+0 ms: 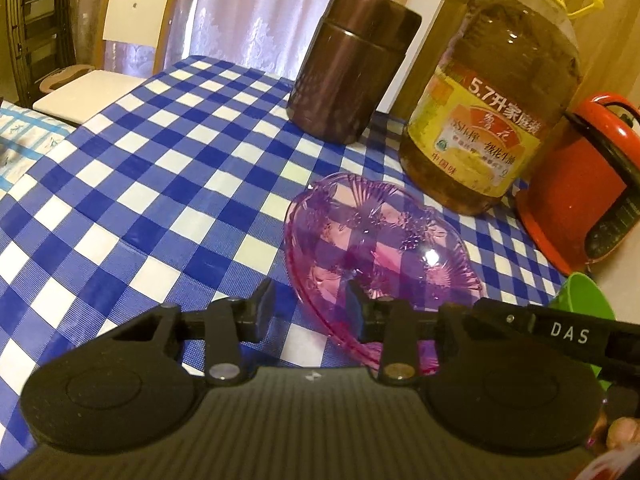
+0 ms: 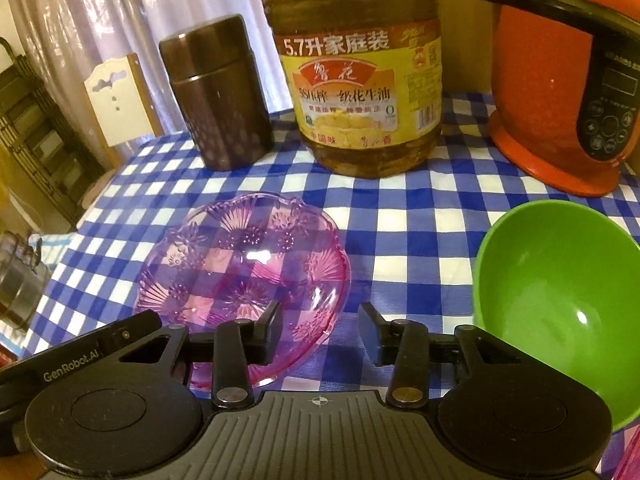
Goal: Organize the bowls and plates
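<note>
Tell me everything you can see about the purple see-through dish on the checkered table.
The purple dish is a shallow, transparent bowl-like plate, apparently plastic or glass, with a scalloped rim and pressed flower and fan patterns. It is empty; the blue and white checked tablecloth shows through it. It sits upright on the cloth in front of the brown canister and the oil bottle, with the green bowl apart to its right. Whether a gripper touches its near rim cannot be told.
</note>
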Tool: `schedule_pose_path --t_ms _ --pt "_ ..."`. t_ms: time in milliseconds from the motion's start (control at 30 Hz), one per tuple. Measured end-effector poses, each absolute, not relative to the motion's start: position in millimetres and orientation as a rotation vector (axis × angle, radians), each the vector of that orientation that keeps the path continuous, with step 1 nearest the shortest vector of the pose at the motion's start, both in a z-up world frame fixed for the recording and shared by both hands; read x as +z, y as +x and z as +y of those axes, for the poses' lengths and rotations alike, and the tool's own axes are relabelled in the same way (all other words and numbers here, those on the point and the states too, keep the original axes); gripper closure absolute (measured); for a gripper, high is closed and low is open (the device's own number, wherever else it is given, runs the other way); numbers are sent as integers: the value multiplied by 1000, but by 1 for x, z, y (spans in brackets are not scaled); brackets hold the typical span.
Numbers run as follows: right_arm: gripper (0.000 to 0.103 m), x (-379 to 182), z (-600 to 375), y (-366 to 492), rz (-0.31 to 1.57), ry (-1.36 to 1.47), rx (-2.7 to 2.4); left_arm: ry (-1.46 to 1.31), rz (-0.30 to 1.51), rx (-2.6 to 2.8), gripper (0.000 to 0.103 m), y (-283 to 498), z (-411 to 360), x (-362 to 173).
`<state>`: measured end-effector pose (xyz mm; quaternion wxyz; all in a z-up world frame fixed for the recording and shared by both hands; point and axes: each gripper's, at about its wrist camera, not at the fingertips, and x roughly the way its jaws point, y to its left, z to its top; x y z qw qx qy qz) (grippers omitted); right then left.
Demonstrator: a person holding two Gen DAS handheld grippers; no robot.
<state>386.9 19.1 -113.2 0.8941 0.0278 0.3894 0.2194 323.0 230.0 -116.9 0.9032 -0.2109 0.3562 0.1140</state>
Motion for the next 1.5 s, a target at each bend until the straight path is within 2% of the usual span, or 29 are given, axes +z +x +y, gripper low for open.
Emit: schedule_pose_path --t_ms 433,867,1500 --pt "63 -127 35 400 860 32 438 -462 742 248 81 330 236 -127" --pt "85 -137 33 404 894 69 430 -466 737 247 90 334 236 -129" --pt "88 -133 28 394 879 93 442 -473 708 235 92 323 235 -119"
